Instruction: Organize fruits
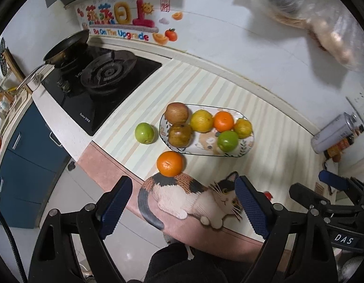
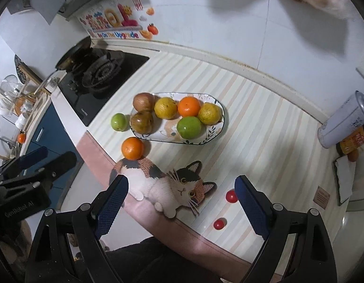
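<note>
An oval plate (image 1: 203,151) (image 2: 218,131) on the striped counter mat holds several fruits: two brownish ones, two yellow citrus, an orange and a green one. Off the plate lie a green fruit (image 1: 144,133) (image 2: 119,122) to its left and an orange (image 1: 170,164) (image 2: 132,148) in front, by a cat picture (image 1: 193,195) (image 2: 169,185). Two small red tomatoes (image 2: 231,196) (image 2: 218,224) rest near the mat's front edge. My left gripper (image 1: 183,204) and right gripper (image 2: 182,202) hang high above the counter's front edge, both open and holding nothing.
A black gas stove (image 1: 97,82) with a frying pan (image 1: 66,47) stands at the left. A metal can (image 2: 342,122) and bottle sit at the right edge. A plastic bag (image 1: 323,23) hangs at the upper right. Blue drawers (image 1: 24,155) are below the counter.
</note>
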Action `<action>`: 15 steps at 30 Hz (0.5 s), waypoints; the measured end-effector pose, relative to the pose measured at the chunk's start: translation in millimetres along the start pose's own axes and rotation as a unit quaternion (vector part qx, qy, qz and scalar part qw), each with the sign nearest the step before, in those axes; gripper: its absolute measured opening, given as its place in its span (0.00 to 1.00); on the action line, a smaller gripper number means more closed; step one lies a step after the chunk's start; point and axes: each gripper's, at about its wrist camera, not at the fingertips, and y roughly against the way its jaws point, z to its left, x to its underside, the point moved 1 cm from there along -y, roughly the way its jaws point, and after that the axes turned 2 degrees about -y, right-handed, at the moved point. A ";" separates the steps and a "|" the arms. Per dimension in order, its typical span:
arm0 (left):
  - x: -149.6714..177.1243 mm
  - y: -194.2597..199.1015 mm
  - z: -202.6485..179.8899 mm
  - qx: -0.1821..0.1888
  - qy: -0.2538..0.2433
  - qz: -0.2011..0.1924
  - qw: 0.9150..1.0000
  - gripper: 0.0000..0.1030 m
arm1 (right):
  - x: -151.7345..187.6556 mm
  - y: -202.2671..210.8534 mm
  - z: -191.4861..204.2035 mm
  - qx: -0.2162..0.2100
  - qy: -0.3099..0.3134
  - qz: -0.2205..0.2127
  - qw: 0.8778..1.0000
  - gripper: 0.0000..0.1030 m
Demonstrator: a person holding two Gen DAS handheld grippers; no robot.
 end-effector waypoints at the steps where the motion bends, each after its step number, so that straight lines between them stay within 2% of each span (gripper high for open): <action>1: 1.2 4.8 -1.4 0.002 -0.001 -0.002 1.000 0.87 | 1.8 7.0 1.0 -0.002 0.000 -0.003 1.000 0.91; 8: 6.7 32.9 -10.8 0.014 -0.010 -0.016 1.000 0.87 | 11.1 39.0 2.5 -0.003 -0.002 -0.019 1.000 0.91; 15: 8.0 43.6 -13.2 0.014 -0.015 -0.025 0.999 0.87 | 15.5 45.7 -0.8 -0.005 -0.008 -0.021 1.000 0.91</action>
